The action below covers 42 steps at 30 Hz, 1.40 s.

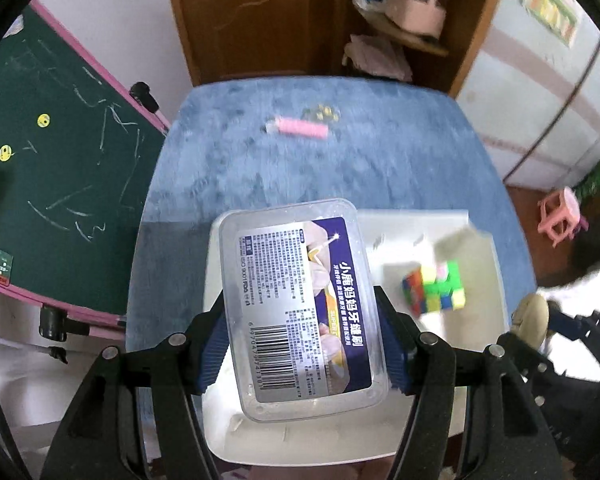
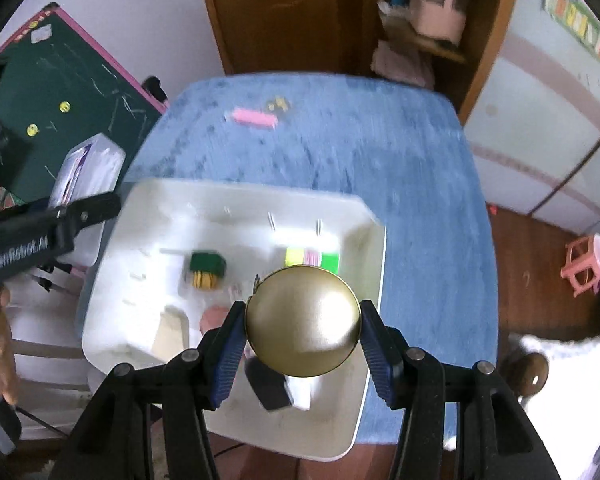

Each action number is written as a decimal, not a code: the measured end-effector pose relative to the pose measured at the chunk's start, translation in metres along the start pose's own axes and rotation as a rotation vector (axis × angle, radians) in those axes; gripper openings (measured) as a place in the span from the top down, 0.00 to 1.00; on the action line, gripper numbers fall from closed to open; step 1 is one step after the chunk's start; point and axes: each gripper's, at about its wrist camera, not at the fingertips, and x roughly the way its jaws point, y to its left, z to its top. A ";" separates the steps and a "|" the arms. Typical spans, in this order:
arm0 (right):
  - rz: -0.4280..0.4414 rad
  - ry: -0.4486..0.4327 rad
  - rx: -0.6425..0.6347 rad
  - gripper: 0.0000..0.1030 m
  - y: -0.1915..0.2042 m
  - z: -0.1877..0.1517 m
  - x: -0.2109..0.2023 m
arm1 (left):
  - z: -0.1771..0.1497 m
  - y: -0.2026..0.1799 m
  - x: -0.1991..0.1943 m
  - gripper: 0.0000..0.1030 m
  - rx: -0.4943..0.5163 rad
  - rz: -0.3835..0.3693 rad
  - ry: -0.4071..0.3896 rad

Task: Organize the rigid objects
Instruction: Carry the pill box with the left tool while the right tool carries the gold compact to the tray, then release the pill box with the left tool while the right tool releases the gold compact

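My left gripper is shut on a clear plastic box with a purple label and holds it above the left end of the white tray. My right gripper is shut on a round brass-coloured tin above the tray. A colourful puzzle cube lies in the tray; its top shows in the right wrist view. The tray also holds a green block and a black and white item. A pink cylinder lies on the far part of the blue table.
Small yellow pieces lie beside the pink cylinder. A green chalkboard stands left of the table. A wooden door and shelf are behind. A pink stool stands on the floor to the right.
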 end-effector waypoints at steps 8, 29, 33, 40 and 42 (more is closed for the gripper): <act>-0.003 0.125 -0.029 0.46 0.009 -0.037 0.035 | -0.036 -0.016 0.034 0.34 0.090 0.026 0.070; -0.012 0.225 0.021 0.46 0.008 -0.045 0.059 | -0.055 -0.025 0.050 0.33 0.189 0.041 0.130; -0.016 0.211 0.008 0.46 0.012 -0.045 0.054 | -0.054 -0.024 0.047 0.24 0.182 0.030 0.136; -0.027 0.155 -0.001 0.45 0.014 -0.040 0.035 | -0.048 -0.021 0.028 0.23 0.176 0.025 0.085; -0.021 0.143 0.002 0.45 0.014 -0.038 0.030 | -0.046 -0.020 0.022 0.23 0.174 0.022 0.069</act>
